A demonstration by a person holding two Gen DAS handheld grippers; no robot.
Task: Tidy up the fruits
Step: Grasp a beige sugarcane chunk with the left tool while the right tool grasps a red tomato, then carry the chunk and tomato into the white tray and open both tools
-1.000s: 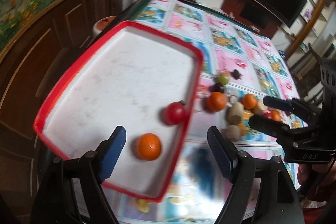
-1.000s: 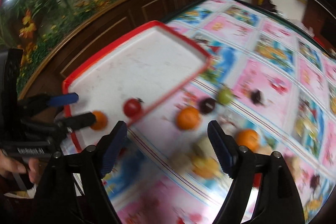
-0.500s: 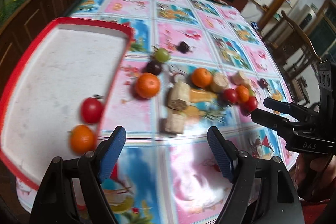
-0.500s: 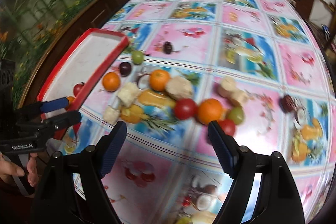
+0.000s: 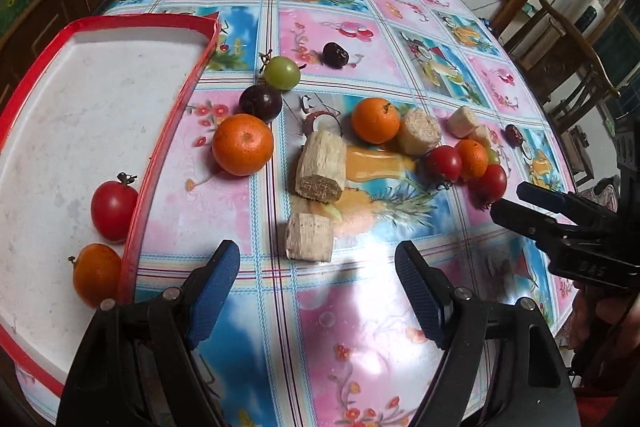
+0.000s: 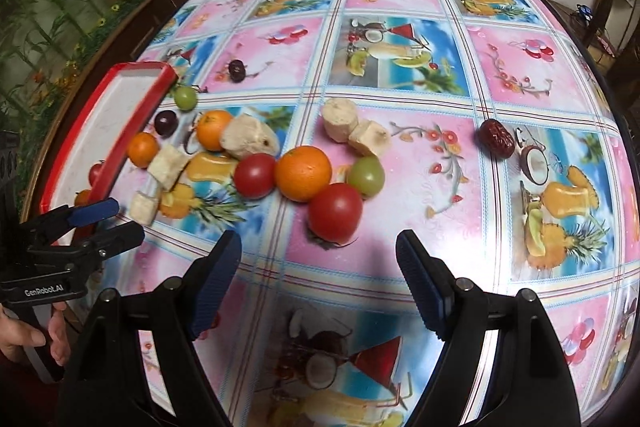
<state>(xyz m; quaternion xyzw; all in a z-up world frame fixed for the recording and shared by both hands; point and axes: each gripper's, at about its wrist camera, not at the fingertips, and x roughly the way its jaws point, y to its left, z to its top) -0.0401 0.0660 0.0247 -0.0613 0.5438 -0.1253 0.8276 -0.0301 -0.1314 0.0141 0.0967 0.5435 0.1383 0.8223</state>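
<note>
Fruit-print oilcloth covers the worktop (image 5: 320, 3); a tomato (image 5: 114, 205) and an orange (image 5: 96, 275) already lie in the red-rimmed tray (image 5: 182, 83), the other fruit scattered beside it, so left gripper (image 5: 318, 291) and right gripper (image 6: 320, 287) hover with fingers spread, empty.

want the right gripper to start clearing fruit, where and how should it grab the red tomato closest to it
Take the red tomato across its round middle, coming down from above with the right hand-held gripper, whose jaws stand open and empty. Set the fingers left and right of it: those flanks look clear, while the orange and green fruit crowd its far side.

Both grippers (image 5: 318, 285) (image 6: 318, 277) off tray (image 5: 168, 131), over fruits.
</note>
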